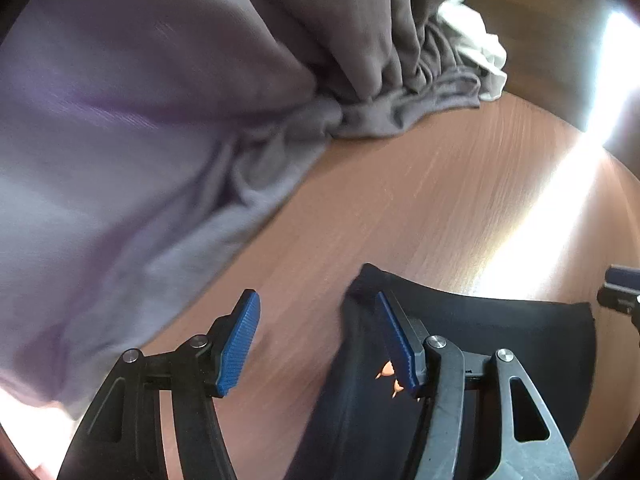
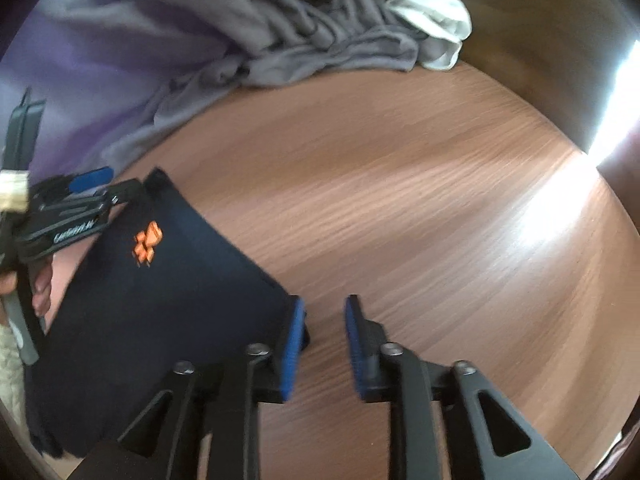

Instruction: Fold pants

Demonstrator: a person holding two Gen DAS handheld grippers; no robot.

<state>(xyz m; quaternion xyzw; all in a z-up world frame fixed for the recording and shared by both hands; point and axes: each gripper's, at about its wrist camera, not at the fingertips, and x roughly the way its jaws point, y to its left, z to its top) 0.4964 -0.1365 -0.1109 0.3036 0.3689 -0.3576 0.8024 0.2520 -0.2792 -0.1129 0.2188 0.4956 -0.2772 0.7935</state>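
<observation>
Dark navy pants point(image 1: 500, 340) with an orange logo point(image 2: 146, 246) lie folded flat on the wooden table point(image 1: 420, 200). My left gripper point(image 1: 320, 344) is open above the pants' left edge. Its right pad point(image 1: 396, 344) hovers over the cloth near the logo, its left pad point(image 1: 240, 344) over bare wood. In the right wrist view the pants point(image 2: 160, 312) fill the lower left. My right gripper point(image 2: 325, 348) is open at their right corner, with only wood showing in the gap. The left gripper point(image 2: 72, 200) appears at the pants' far corner, held by a hand point(image 2: 40, 284).
A heap of grey and lavender clothes point(image 1: 140, 120) covers the back left of the table, with a white garment point(image 1: 476, 40) at its far end. The same heap point(image 2: 260, 40) shows in the right wrist view. Sunlight glares on the table's right rim point(image 2: 560, 208).
</observation>
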